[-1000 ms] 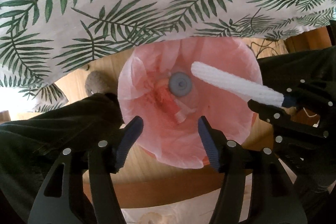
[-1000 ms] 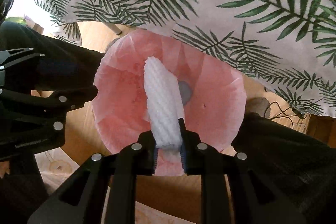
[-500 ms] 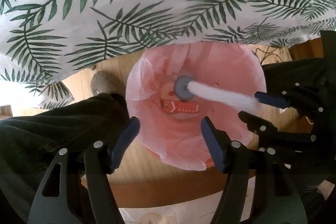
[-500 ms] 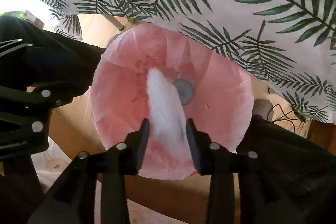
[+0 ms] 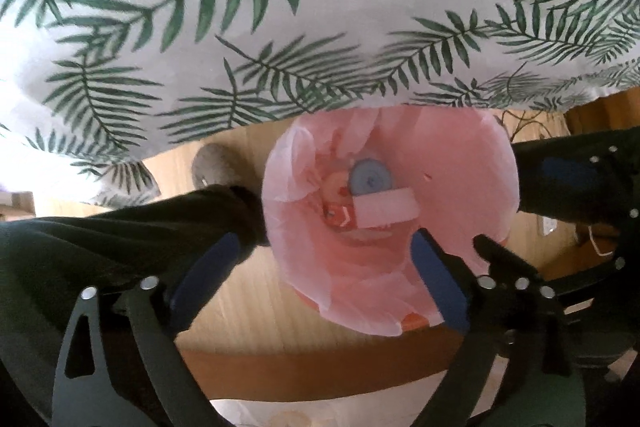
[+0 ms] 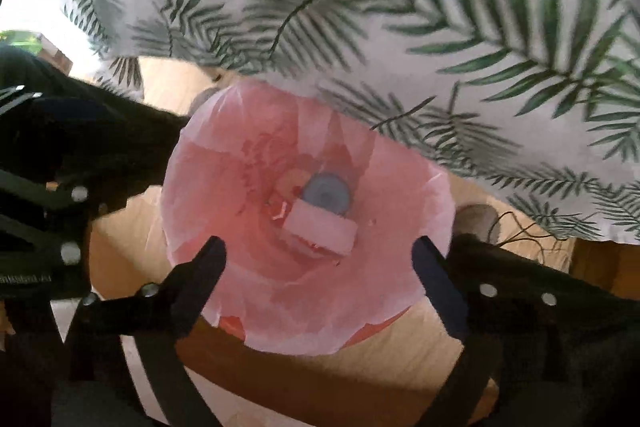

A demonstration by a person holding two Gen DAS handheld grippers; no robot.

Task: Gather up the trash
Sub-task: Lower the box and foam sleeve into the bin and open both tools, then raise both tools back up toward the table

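Now both my tongs point down over the bin, and both have just been opening. Nearest me, my left tongs [image 5: 322, 263] are spread wide with nothing between the blue pads; one pad sits over the wooden floor [image 5: 248, 307] beside my dark trouser leg [image 5: 120, 239], the other over the near rim of the bin. My right tongs [image 6: 318, 267] are released too, standing wide apart with only the bin's opening showing between them.

Below the tongs, well apart from all four tips, the white foam piece [image 6: 320, 233] lies at the bottom of the pink bag-lined trash bin [image 6: 224, 155]. It is lying flat across the other rubbish: a red-and-white wrapper [image 5: 340, 219] shows just beside one end, and a round grey-blue cap [image 5: 370, 179] touches its far side. From the left view the foam piece [image 5: 384, 213] sits between my left tongs' tips but far beneath them.

Beyond the bin hangs the palm-leaf tablecloth [image 5: 280, 27], its edge covering the bin's far rim.
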